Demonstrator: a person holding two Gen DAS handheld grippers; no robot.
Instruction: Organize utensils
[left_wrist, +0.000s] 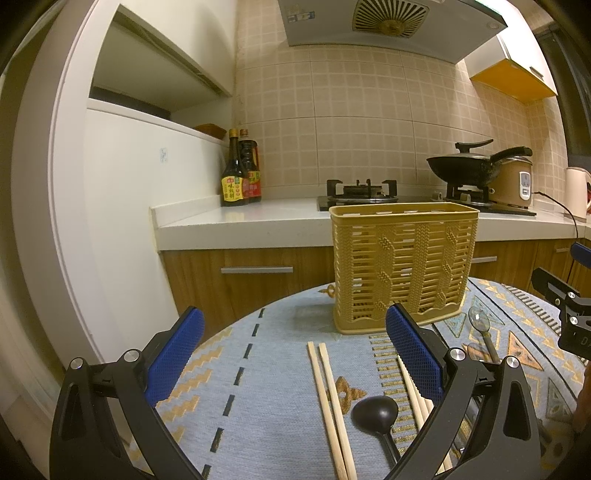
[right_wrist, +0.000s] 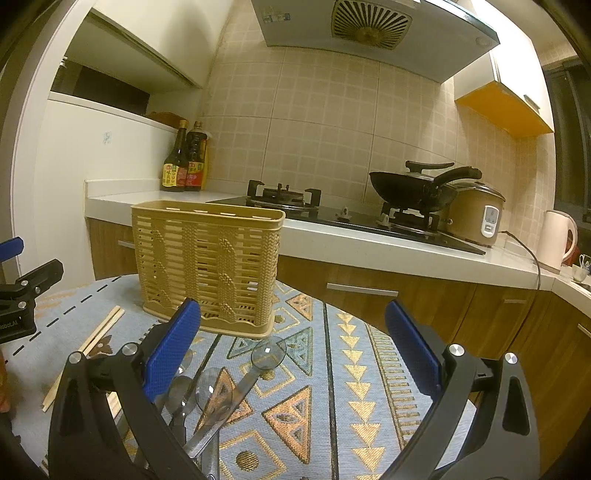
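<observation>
Both grippers, left and right, spread wide, holding nothing. Chopsticks and black ladle between left fingers; clear spoons beside right gripper's left finger; yellow basket upright toward desk's far edge.

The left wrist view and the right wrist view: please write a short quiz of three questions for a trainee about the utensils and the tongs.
1. True or false: the yellow basket already holds chopsticks.
2. Which lies nearest the black ladle? A) kettle B) chopsticks C) wok
3. Fill in: the clear spoons lie beside the ____ tongs.

Key:
1. False; no utensil shows through its slats or above its rim.
2. B
3. right; both these and the left tongs are open and empty.
</observation>
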